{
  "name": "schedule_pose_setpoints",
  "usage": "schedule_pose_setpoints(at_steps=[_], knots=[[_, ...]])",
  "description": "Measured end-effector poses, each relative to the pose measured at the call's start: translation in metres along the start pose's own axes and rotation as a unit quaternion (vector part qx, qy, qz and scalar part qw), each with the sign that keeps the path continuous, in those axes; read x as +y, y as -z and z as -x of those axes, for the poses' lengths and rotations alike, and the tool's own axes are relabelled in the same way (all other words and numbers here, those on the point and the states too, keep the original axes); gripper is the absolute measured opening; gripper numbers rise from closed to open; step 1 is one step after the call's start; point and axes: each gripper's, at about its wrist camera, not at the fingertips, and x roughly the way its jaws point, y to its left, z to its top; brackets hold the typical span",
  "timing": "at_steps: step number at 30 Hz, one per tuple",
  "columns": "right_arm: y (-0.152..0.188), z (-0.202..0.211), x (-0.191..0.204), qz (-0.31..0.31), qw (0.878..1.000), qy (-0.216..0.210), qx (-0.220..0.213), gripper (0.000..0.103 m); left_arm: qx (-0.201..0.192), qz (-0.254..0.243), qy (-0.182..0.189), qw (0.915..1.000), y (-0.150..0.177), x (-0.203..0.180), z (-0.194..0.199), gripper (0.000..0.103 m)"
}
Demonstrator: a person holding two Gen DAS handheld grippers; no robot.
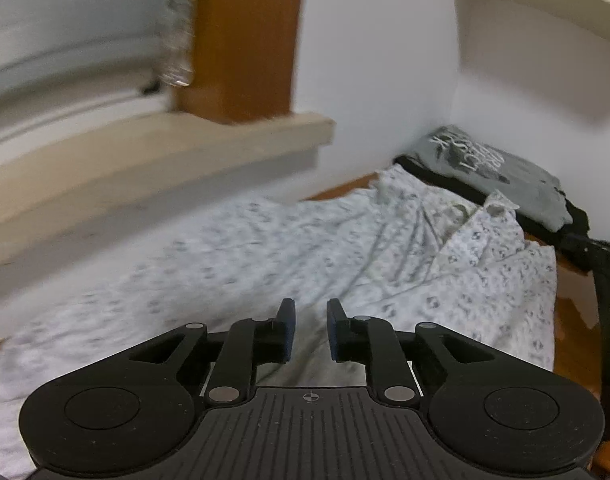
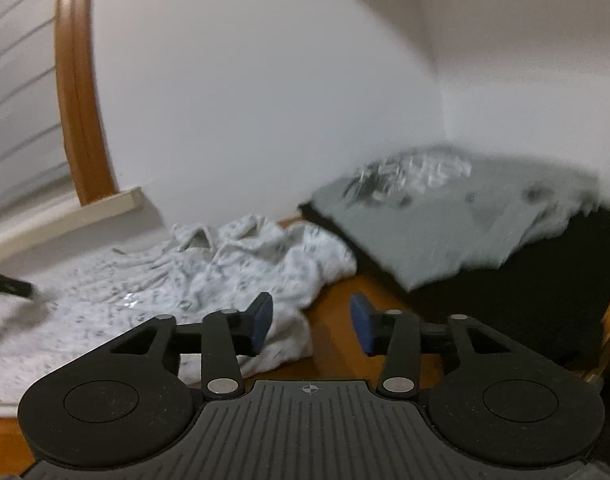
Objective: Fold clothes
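Both grippers hang unloaded over the patterned shirt [image 1: 305, 248] at mid-frame: left gripper [image 1: 311, 330] narrowly apart, right gripper [image 2: 311, 322] wider. Between folds, probably; next needs fresh edge grips.

An orange-brown wooden worktop [image 2: 337, 344] is carrying the clothes, its bare surface showing between and around them. A white patterned shirt [image 1: 345, 248] is lying spread across it, crumpled, with its collar toward the wall and one edge hanging loose over the bare wood in the right wrist view. Just beside the shirt, toward the corner of the walls, a black garment [image 2: 525, 300] is lying flat on the worktop, and a folded grey T-shirt with a print [image 1: 501, 176] is resting on top of it
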Motion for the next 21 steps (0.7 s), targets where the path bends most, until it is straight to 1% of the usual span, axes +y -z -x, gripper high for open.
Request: schedule_pose_setpoints(at_steps=[1, 2, 4, 5, 7, 8, 11, 12, 13, 17, 18, 19, 21], knots=[[-0.002, 0.0, 0.006, 0.011, 1.0, -0.001, -0.005, 0.048, -0.001, 0.001, -0.006, 1.0, 0.003, 0.006, 0.012, 0.018], [-0.004, -0.002, 0.013, 0.017, 1.0, -0.017, -0.006, 0.048, -0.003, 0.003, -0.013, 0.9999, 0.006, 0.013, 0.023, 0.018], [-0.007, -0.008, 0.028, 0.019, 0.997, -0.071, -0.001, 0.05, -0.004, 0.007, -0.026, 0.9996, 0.015, 0.025, 0.044, 0.018], [-0.008, -0.011, 0.037, 0.024, 0.996, -0.09, 0.005, 0.05, -0.004, 0.009, -0.032, 0.9995, 0.02, 0.03, 0.055, 0.02], [-0.009, -0.019, 0.057, 0.041, 0.992, -0.118, 0.022, 0.052, -0.002, 0.014, -0.049, 0.9987, 0.032, 0.039, 0.074, 0.047], [-0.01, -0.024, 0.068, 0.049, 0.99, -0.131, 0.027, 0.053, -0.001, 0.016, -0.059, 0.9981, 0.039, 0.043, 0.083, 0.048], [-0.011, -0.038, 0.094, 0.076, 0.983, -0.161, 0.04, 0.061, 0.0, 0.023, -0.075, 0.9969, 0.062, 0.053, 0.108, 0.049], [-0.011, -0.043, 0.101, 0.082, 0.981, -0.168, 0.045, 0.065, 0.0, 0.029, -0.082, 0.9962, 0.071, 0.055, 0.116, 0.052], [-0.011, -0.048, 0.106, 0.087, 0.979, -0.175, 0.053, 0.066, 0.001, 0.036, -0.09, 0.9953, 0.079, 0.057, 0.123, 0.055], [-0.01, -0.063, 0.116, 0.096, 0.974, -0.189, 0.085, 0.068, 0.014, 0.06, -0.123, 0.9905, 0.113, 0.07, 0.148, 0.055], [-0.009, -0.066, 0.118, 0.1, 0.972, -0.19, 0.09, 0.07, 0.017, 0.065, -0.13, 0.9892, 0.12, 0.072, 0.153, 0.055], [-0.008, -0.069, 0.121, 0.108, 0.972, -0.188, 0.095, 0.072, 0.019, 0.069, -0.136, 0.9882, 0.126, 0.073, 0.157, 0.055], [-0.006, -0.076, 0.126, 0.117, 0.968, -0.19, 0.114, 0.073, 0.017, 0.08, -0.139, 0.987, 0.135, 0.078, 0.166, 0.055]])
